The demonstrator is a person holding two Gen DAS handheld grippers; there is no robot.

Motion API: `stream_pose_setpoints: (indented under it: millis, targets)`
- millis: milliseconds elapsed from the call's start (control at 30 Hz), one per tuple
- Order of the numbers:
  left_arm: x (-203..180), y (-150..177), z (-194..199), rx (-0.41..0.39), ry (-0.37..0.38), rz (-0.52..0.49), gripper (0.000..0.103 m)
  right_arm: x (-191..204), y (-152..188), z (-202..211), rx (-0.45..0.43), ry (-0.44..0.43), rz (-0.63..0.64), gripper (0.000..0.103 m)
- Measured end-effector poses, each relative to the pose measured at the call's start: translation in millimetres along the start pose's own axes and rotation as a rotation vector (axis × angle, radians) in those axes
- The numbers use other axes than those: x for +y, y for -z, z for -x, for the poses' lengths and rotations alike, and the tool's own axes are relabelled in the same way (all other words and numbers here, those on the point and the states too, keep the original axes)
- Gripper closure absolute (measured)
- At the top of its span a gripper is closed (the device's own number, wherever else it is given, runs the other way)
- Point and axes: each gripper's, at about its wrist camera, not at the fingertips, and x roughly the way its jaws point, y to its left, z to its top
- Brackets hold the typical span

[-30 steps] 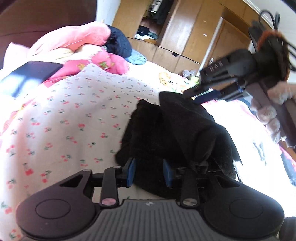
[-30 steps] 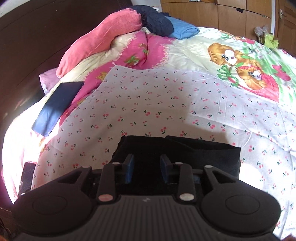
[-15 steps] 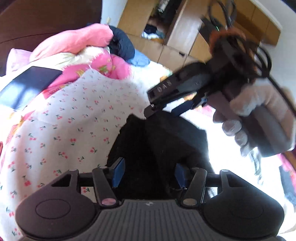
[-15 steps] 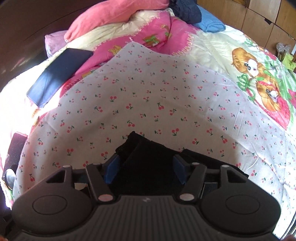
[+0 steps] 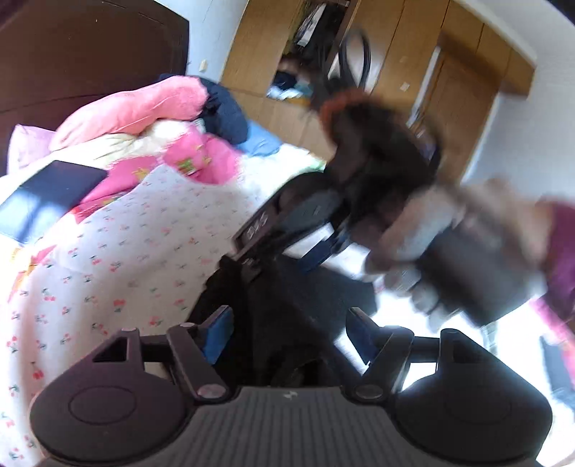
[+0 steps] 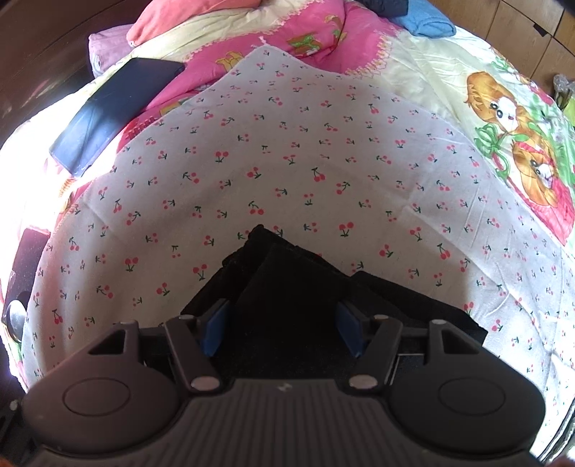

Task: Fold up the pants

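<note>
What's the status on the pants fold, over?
Left gripper opening, pads clear of cloth. Right gripper open above the black pants. Pants lie folded on the cherry-print sheet. Nothing in the way.

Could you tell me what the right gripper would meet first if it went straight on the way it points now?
Most likely the folded black pants, lying between and just beyond the right gripper's open jaws on the cherry-print sheet; the gap to them is unclear.

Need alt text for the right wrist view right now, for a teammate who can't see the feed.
The right gripper hangs open, pointing down over black pants bunched in folds on a white cherry-print sheet; the blue pads stand clear of the cloth. Beyond lie a pink quilt and a dark flat case.
</note>
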Motion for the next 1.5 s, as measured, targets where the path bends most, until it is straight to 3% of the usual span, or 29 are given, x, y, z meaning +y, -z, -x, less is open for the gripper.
stream_pose_setpoints:
  millis: [33, 133, 233, 300, 333, 567, 700, 767, 833, 867, 967, 1000, 1067, 1200, 1367, 1500]
  targets:
    - [-1.8, 6.0, -11.3, 0.028, -0.031, -0.016, 0.023, 1.9, -0.4, -2.2, 0.004, 0.002, 0.014, 0.039]
    - [3.8, 22.9, -36.8, 0.129, -0.046, 0.008, 0.048, 1.7, 2.4, -15.5, 0.032, -0.013, 0.020, 0.040]
    - [19.2, 26.9, -39.0, 0.151, 0.006, 0.083, 0.062, 3.9, 10.2, -24.5, 0.039, -0.027, 0.034, 0.060]
    - [29.5, 20.6, -34.1, 0.137, 0.052, 0.117, 0.068, 5.6, 10.6, -13.2, 0.001, -0.076, 0.033, 0.092]
    - [32.9, 15.6, -31.4, 0.128, 0.073, 0.125, 0.069, 5.6, 8.8, -6.5, -0.014, -0.097, 0.019, 0.093]
    - [56.0, -15.0, -8.7, 0.023, 0.092, 0.117, 0.072, 11.7, -15.6, 17.1, -0.111, -0.164, -0.018, 0.094]
    - [86.2, -6.2, -28.7, 0.079, 0.070, 0.151, 0.071, 27.2, -21.8, -15.9, -0.101, -0.149, -0.036, 0.094]
    - [96.2, 8.2, -45.9, 0.130, 0.049, 0.152, 0.064, 26.0, -17.0, -46.8, -0.076, -0.148, -0.087, 0.091]
    - [96.8, 22.2, -52.9, 0.141, 0.006, 0.077, 0.052, 34.2, -6.7, -62.7, -0.099, -0.127, -0.015, 0.091]
    - [98.0, 25.9, -49.3, 0.124, -0.008, 0.052, 0.044, 40.2, -3.0, -61.7, -0.118, -0.107, 0.018, 0.091]
    - [104.2, 21.9, -36.9, 0.111, -0.010, 0.047, 0.036, 54.6, 0.2, -42.2, -0.165, -0.072, 0.086, 0.077]
    - [104.4, 18.0, -31.4, 0.101, -0.016, 0.045, 0.036, 54.9, 0.0, -33.1, -0.184, -0.080, 0.084, 0.072]
    - [99.7, 11.9, -19.6, 0.067, -0.054, 0.001, 0.036, 51.9, 0.2, -15.1, -0.225, -0.092, 0.066, 0.072]
    - [95.1, 4.2, 1.5, 0.016, -0.109, -0.053, 0.037, 41.5, 5.2, 6.7, -0.279, -0.036, 0.075, 0.064]
    - [83.7, -3.4, -6.6, -0.004, -0.101, -0.085, 0.037, 19.4, 18.3, -2.8, -0.232, 0.028, 0.025, 0.064]
    - [69.2, -6.6, -23.0, -0.039, -0.072, -0.116, 0.037, 7.5, 41.9, -5.6, -0.252, 0.091, 0.024, 0.064]
